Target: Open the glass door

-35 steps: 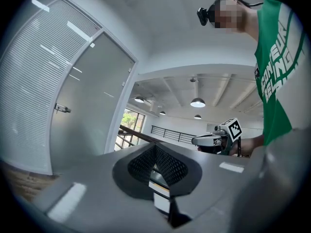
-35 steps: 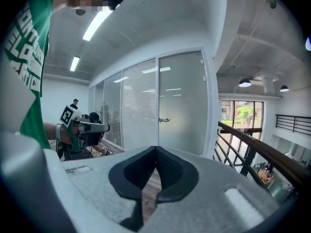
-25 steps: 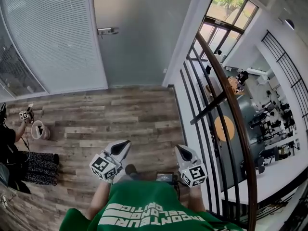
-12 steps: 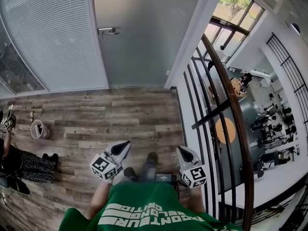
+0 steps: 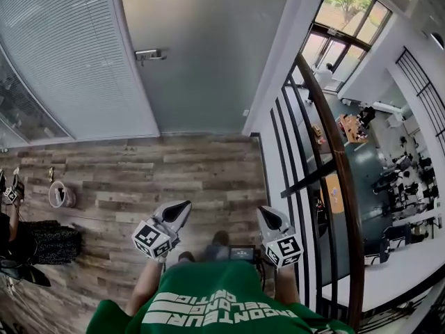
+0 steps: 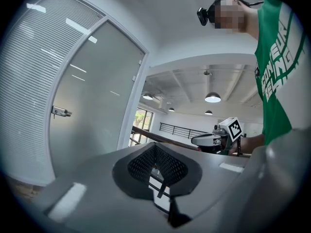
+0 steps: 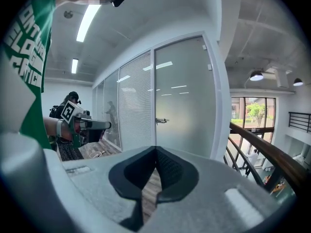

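Glass door (image 5: 201,54): frosted flat pane, slim metal lever handle (image 5: 149,54).
Floor (image 5: 174,172): wood-grain planks before door.
Left tongs (image 5: 182,207): pinched together, empty, well short of door.
Right tongs (image 5: 263,214): likewise.

A floor of grey-brown wood planks (image 5: 174,179) runs to a far glass partition covered by white slatted blinds (image 5: 62,54) on the left. On the right stands a black metal railing with a brown wooden handrail (image 5: 343,179), and tall dark-framed windows (image 5: 332,47) lie far beyond it. Round white ceiling lamps (image 6: 212,98) glow overhead.
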